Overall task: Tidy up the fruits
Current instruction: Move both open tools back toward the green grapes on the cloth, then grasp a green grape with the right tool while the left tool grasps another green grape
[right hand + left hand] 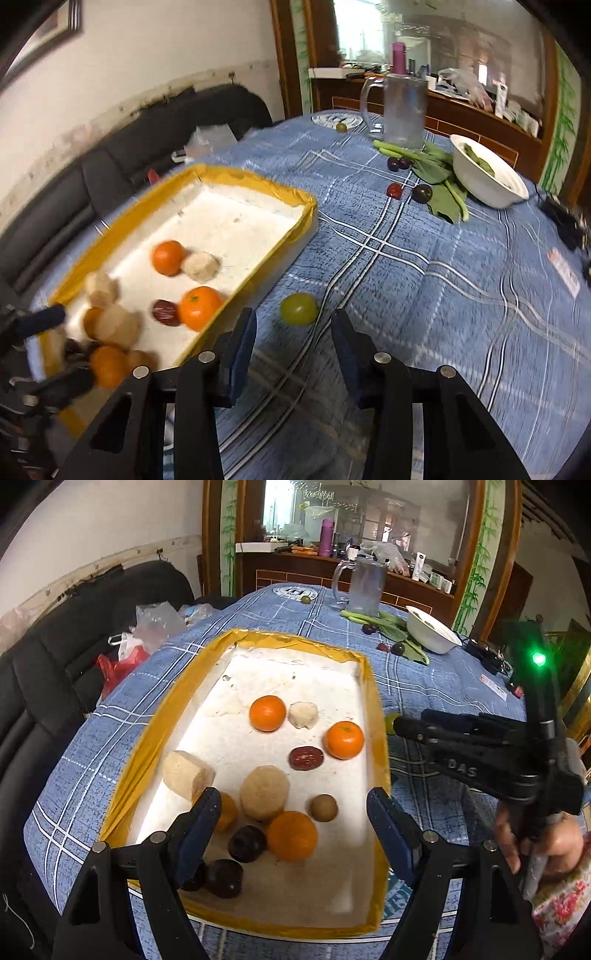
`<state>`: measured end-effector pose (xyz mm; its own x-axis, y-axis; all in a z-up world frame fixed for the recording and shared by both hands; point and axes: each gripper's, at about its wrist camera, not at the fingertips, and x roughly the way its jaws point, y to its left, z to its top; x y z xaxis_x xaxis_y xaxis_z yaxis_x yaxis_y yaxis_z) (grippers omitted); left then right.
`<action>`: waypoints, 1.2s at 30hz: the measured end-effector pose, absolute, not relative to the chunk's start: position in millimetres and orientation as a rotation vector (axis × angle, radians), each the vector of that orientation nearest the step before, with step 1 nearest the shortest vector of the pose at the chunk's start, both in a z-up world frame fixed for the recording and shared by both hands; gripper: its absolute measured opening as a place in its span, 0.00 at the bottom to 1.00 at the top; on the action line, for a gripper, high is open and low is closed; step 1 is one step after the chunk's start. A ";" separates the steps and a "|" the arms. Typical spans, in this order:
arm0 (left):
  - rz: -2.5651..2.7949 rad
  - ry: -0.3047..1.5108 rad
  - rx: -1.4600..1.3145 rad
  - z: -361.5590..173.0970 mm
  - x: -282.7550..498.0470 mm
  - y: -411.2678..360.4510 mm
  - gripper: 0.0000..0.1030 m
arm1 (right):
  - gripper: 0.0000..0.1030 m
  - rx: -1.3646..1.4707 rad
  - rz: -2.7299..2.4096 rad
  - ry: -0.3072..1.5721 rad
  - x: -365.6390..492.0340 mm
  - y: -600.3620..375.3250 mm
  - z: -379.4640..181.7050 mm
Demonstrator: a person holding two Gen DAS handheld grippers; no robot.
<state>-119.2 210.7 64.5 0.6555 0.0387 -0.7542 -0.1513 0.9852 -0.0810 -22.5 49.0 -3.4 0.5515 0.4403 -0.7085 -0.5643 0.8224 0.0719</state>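
Observation:
A white tray with a yellow rim (pixel 376 716) (pixel 295 195) holds several fruits: oranges (pixel 267 713) (pixel 199 307), a red date (pixel 305 758), dark plums (pixel 246 843), a small brown fruit (pixel 323 807) and pale peeled pieces (pixel 264 792). My left gripper (pixel 293 823) is open and empty above the tray's near end. My right gripper (pixel 293 341) is open and empty, just short of a green fruit (pixel 298 308) on the cloth right of the tray. It also shows in the left wrist view (pixel 402 727), right of the tray.
On the blue checked tablecloth (pixel 443 277) lie a red date (pixel 394 190), dark plums (pixel 422 193), green leaves (pixel 439 173), a white bowl (pixel 487 177), a glass mug (pixel 402 110) and a small green fruit (pixel 341 127). A black sofa (pixel 55 664) stands to the left.

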 end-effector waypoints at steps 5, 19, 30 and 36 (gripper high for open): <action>0.103 0.864 -0.167 59.0 -111.9 217.8 0.78 | 0.39 -0.211 0.591 0.819 -5.9 60.8 -15.8; 0.061 0.871 -0.171 60.8 -104.1 205.3 0.78 | 0.27 -0.033 0.535 0.847 -14.1 13.2 2.9; -0.220 0.910 -0.054 52.1 -73.0 98.1 0.78 | 0.27 0.154 0.261 0.857 -57.4 -119.6 -13.7; -0.289 0.907 0.045 37.5 -42.7 48.7 0.68 | 0.27 0.149 0.238 0.843 -61.2 -132.6 -19.3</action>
